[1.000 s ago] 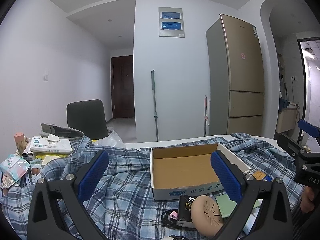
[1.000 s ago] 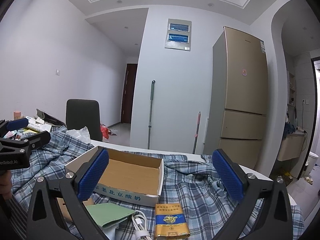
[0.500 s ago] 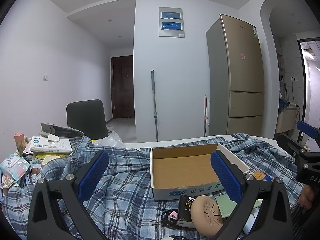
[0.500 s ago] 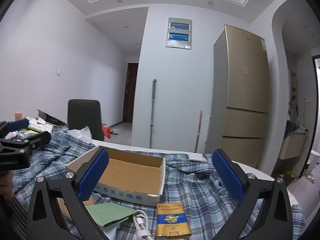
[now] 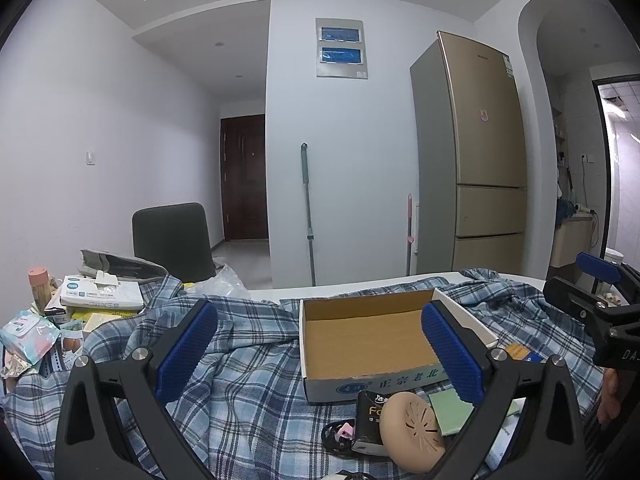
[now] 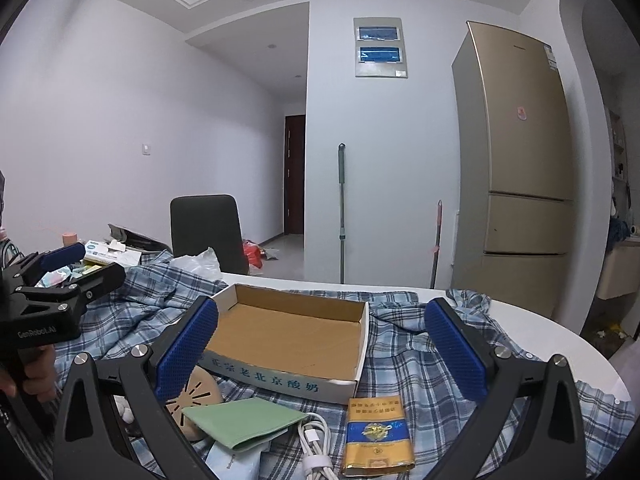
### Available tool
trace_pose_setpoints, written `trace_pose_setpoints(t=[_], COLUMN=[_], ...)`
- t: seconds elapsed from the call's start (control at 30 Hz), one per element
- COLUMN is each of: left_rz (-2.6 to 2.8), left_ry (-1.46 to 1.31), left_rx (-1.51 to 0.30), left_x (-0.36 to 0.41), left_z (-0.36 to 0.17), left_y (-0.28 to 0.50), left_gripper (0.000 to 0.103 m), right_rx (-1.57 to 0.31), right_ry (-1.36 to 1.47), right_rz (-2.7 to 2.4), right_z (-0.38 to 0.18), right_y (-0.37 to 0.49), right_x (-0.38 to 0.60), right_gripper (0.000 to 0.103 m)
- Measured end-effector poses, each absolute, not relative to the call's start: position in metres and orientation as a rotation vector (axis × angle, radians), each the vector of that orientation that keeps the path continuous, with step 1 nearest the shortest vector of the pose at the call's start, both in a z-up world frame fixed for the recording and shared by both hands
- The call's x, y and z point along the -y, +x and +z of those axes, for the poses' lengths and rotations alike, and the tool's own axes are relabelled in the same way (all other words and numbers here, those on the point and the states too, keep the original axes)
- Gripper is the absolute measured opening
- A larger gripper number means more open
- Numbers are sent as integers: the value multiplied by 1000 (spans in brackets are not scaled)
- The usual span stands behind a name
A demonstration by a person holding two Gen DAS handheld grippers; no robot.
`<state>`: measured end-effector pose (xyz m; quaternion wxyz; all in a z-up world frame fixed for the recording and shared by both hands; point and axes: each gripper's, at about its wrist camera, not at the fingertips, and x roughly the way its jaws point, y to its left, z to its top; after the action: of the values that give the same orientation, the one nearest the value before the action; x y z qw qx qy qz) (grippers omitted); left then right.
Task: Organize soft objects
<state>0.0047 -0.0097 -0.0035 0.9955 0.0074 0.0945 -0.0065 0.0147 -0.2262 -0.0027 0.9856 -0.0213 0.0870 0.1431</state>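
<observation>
A blue plaid shirt [image 5: 248, 360] lies crumpled across the white table; it also shows in the right wrist view [image 6: 420, 364]. An empty open cardboard box [image 5: 368, 336] rests on it, also seen from the right wrist [image 6: 288, 340]. My left gripper [image 5: 320, 352] is open and empty, hovering above the shirt in front of the box. My right gripper [image 6: 320, 356] is open and empty, above the box's near edge. A green folded cloth [image 6: 240, 424] and a tan round pad [image 5: 412, 432] lie near the front.
Tissue packs and clutter [image 5: 92, 300] sit at the far left. A yellow-blue packet [image 6: 376, 436] and white cable [image 6: 316, 440] lie in front. A dark chair [image 5: 172, 240], a fridge [image 5: 472, 160] and a mop [image 5: 308, 216] stand behind the table.
The right wrist view has swung slightly left and back; the right gripper drifted a little. The left gripper has barely moved. Both stay open.
</observation>
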Motion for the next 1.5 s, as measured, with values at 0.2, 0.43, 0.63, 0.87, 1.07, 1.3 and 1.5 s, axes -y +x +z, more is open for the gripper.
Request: trace_pose_setpoints(t=[0.2, 0.43, 0.63, 0.87, 1.07, 1.3, 1.5], left_rz=[-5, -61, -151, -148, -115, -114, -140], left_ry=[11, 17, 18, 32, 50, 94, 109], left_rx=[-204, -258, -345, -426, -461, -484, -507], left_x=[8, 1, 5, 21, 18, 17, 19], left_z=[-3, 7, 21, 6, -17, -20, -24], left_y=[5, 13, 21, 35, 45, 47, 48], left_gripper=[103, 103, 103, 103, 103, 103, 103], right_rx=[-150, -239, -461, -650, -765, -870, -921], right_ry=[-57, -37, 20, 8, 0, -107, -93], right_rz=[271, 183, 197, 200, 229, 249, 235], right_z=[-2, 17, 29, -20, -47, -67, -75], right_y=[9, 19, 56, 88, 101, 109, 116], right_x=[223, 235, 258, 268, 266, 247, 251], right_gripper=[103, 103, 103, 91, 80, 61, 55])
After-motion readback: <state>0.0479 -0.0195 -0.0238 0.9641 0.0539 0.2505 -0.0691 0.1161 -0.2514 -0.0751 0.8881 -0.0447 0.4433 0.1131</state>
